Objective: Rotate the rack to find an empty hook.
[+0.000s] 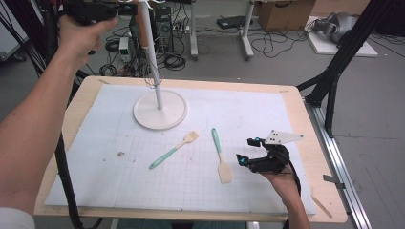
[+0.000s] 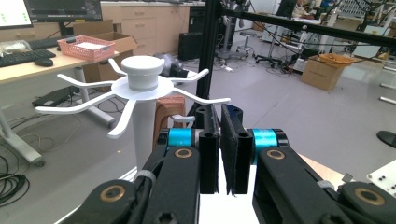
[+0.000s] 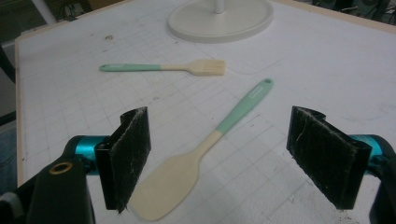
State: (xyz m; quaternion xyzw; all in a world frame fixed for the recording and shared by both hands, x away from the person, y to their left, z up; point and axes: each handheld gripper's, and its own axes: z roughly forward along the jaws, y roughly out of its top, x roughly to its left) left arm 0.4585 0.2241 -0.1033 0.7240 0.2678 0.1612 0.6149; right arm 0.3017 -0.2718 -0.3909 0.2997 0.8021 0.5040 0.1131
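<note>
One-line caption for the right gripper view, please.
Open right gripper low over the mat, fingers either side of the spatula; brush and stand base beyond.

Spatula (image 1: pixel 221 157) right of brush (image 1: pixel 175 149).

wooden table (image 1: pixel 310 143) under white mat (image 1: pixel 253 114); 2 utensils, stand base.

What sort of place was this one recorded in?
Most likely a robotics lab or workshop: a test table with a grid mat, loose cables on the floor, a computer tower, and desks with monitors and cardboard boxes.
</note>
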